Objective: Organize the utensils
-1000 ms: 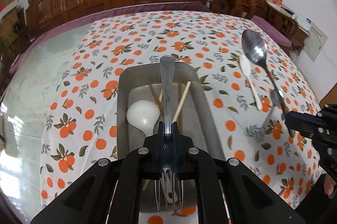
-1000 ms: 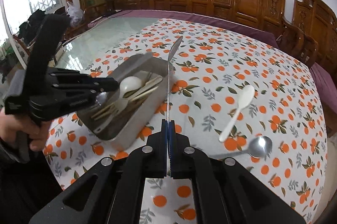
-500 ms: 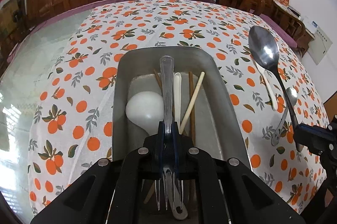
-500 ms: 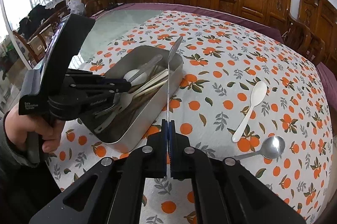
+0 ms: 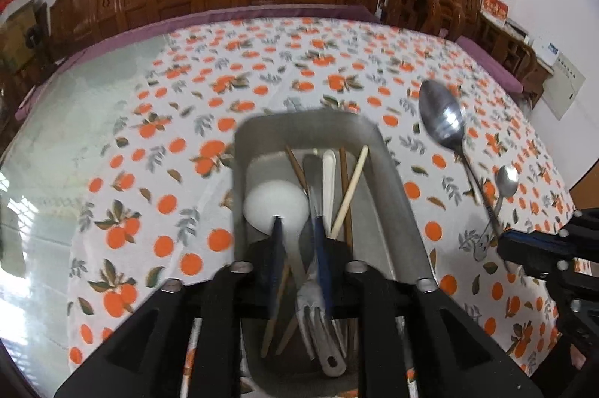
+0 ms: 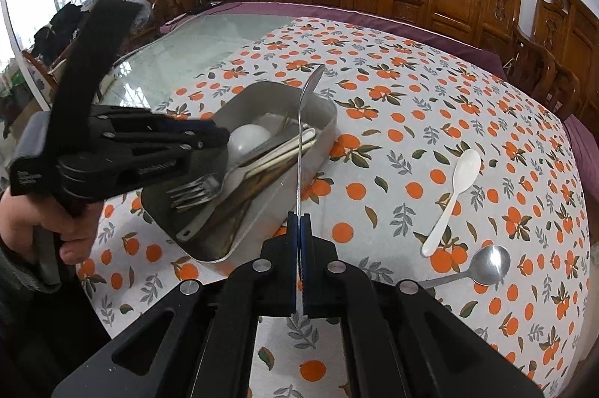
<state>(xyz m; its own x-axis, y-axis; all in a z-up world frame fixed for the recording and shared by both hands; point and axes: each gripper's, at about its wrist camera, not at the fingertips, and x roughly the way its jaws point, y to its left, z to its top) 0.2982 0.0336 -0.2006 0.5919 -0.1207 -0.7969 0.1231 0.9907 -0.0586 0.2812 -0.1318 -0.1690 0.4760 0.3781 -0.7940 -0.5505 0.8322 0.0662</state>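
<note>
A metal tray (image 5: 393,181) on the orange-print cloth holds a white ladle spoon (image 5: 275,203), chopsticks (image 5: 350,188) and a metal fork (image 5: 318,308). My left gripper (image 5: 297,225) hangs over the tray with its jaws opening. The fork lies loose in the tray beneath them, and neither pad presses on it. From the right wrist view the fork (image 6: 202,190) rests in the tray (image 6: 269,207) just under the left gripper (image 6: 224,136). My right gripper (image 6: 299,222) is shut on a large metal spoon (image 6: 299,151) held upright beside the tray, its bowl (image 5: 441,117) raised.
A white plastic spoon (image 6: 455,196) and a small metal spoon (image 6: 486,265) lie on the cloth to the right of the tray. A person's hand (image 6: 45,225) grips the left tool. Bare glass tabletop lies left of the cloth. Carved wooden chairs ring the table.
The left jaws have parted and the fork has dropped out of them into the tray. The right gripper with its spoon has hardly moved.
</note>
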